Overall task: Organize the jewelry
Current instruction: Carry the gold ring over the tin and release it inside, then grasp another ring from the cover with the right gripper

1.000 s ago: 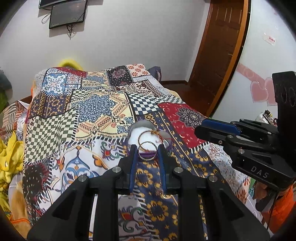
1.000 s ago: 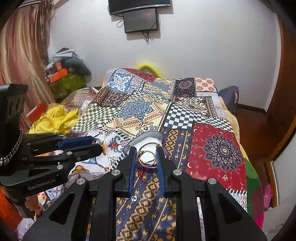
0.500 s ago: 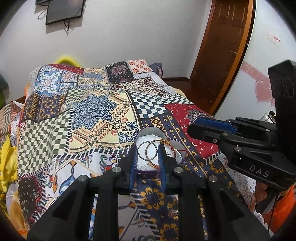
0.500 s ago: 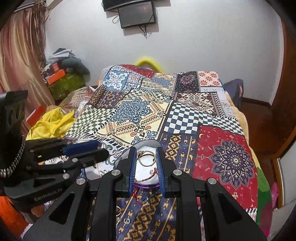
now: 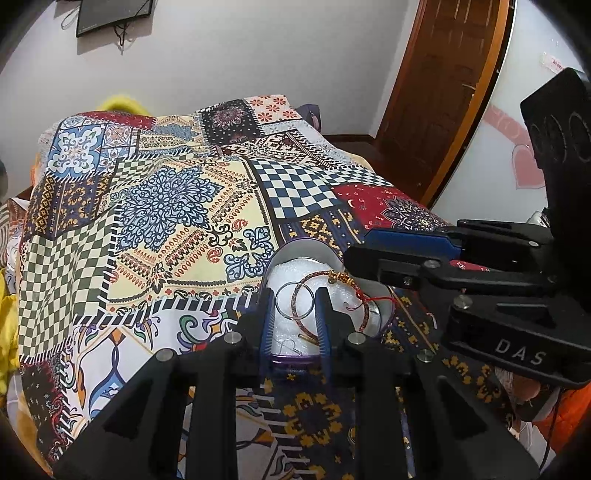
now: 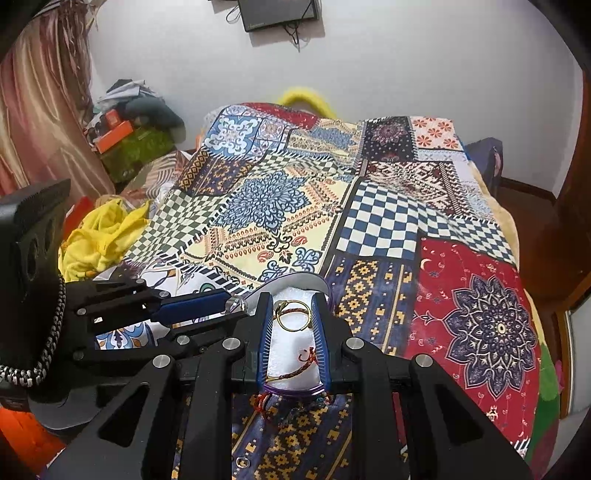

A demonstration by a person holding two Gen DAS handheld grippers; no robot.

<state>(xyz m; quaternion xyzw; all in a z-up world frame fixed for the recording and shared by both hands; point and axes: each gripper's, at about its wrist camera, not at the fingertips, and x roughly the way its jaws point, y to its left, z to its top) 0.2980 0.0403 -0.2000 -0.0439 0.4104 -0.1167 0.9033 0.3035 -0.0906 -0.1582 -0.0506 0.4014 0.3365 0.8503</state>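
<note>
A purple-rimmed jewelry box (image 5: 295, 360) with white foam lining lies on the patterned bedspread (image 5: 166, 206); it also shows in the right wrist view (image 6: 291, 391). My left gripper (image 5: 294, 301) holds a silver hoop ring (image 5: 291, 302) between its blue pads over the box. A red-and-gold bangle (image 5: 332, 295) with a red cord lies in the box. My right gripper (image 6: 293, 314) holds a gold ring (image 6: 291, 317) over the box. A braided red bracelet (image 6: 295, 369) lies across the foam and over the box's near rim.
A small ring (image 6: 242, 461) lies on the bedspread near the front edge. Yellow cloth (image 6: 99, 236) and clutter sit left of the bed. A wooden door (image 5: 443, 92) stands at the right. A monitor (image 6: 277, 14) hangs on the back wall.
Both grippers have moved forward and down over the box, which now looks larger and closer. Each gripper has kept its ring.
</note>
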